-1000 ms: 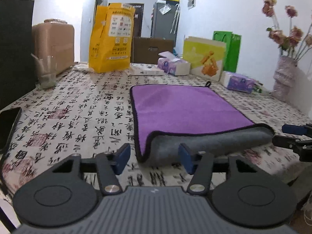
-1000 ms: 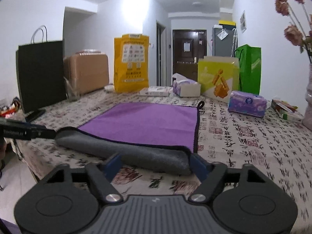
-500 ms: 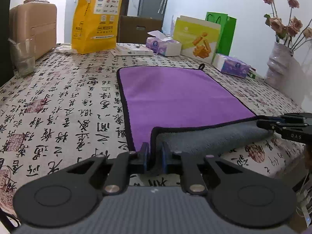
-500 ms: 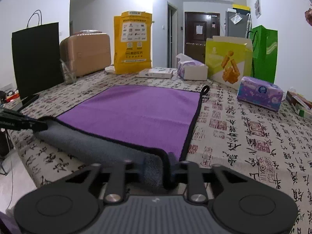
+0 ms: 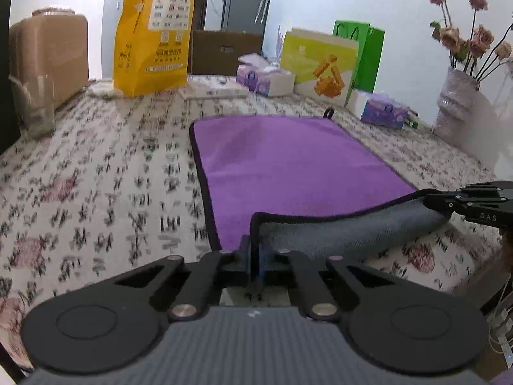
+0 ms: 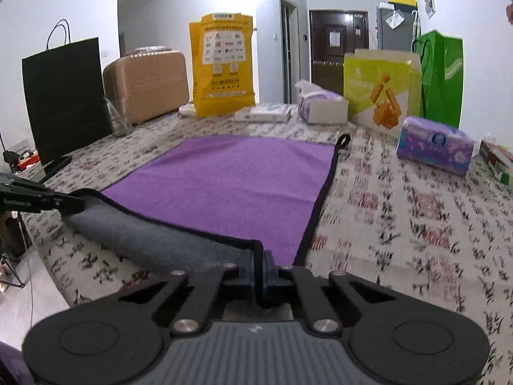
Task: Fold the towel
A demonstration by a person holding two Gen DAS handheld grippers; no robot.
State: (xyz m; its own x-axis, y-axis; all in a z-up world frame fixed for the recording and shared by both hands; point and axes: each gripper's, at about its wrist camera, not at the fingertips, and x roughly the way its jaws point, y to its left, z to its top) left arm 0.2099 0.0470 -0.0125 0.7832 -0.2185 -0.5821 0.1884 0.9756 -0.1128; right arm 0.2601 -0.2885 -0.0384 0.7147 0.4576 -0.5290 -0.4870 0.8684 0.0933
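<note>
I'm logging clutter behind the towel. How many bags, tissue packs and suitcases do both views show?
Bags: 4 — black, yellow, lime, green
Tissue packs: 2 — box, soft pack
Suitcases: 1
Total: 7

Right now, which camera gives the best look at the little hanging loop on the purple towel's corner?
The right wrist view. There the loop stands out clearly at the far corner of the towel, close to that camera's side. In the left wrist view the loop is smaller and farther off, only a dark ring at the towel's back edge.
</note>
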